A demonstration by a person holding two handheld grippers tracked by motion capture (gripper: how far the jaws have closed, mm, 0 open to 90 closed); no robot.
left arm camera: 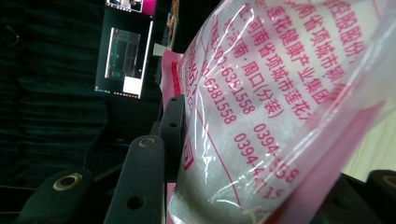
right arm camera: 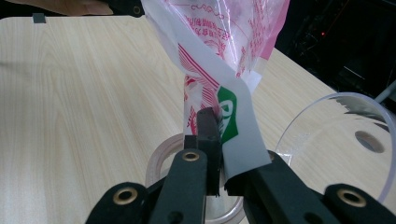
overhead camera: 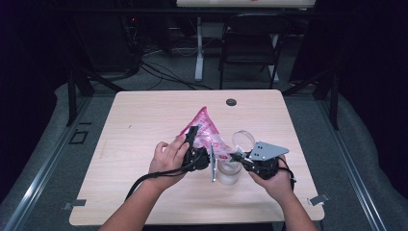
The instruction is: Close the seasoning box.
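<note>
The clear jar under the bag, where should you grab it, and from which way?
Probably round its straight side wall, coming in level from the open table on the left. The jar stands upright, and its open mouth sits under the bag that the left gripper and right gripper hold, so the top is blocked.

The bag (left arm camera: 280, 116) is glossy, crinkled clear plastic with pink print; the jar (overhead camera: 228, 172) is smooth clear plastic; the worktop (overhead camera: 144, 125) is matt pale wood-grain.

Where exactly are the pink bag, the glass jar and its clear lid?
pink bag (overhead camera: 204, 126): high view, its raised upper part.
glass jar (overhead camera: 228, 174): high view, its side wall.
clear lid (right arm camera: 299, 140): right gripper view, its left rim.
</note>
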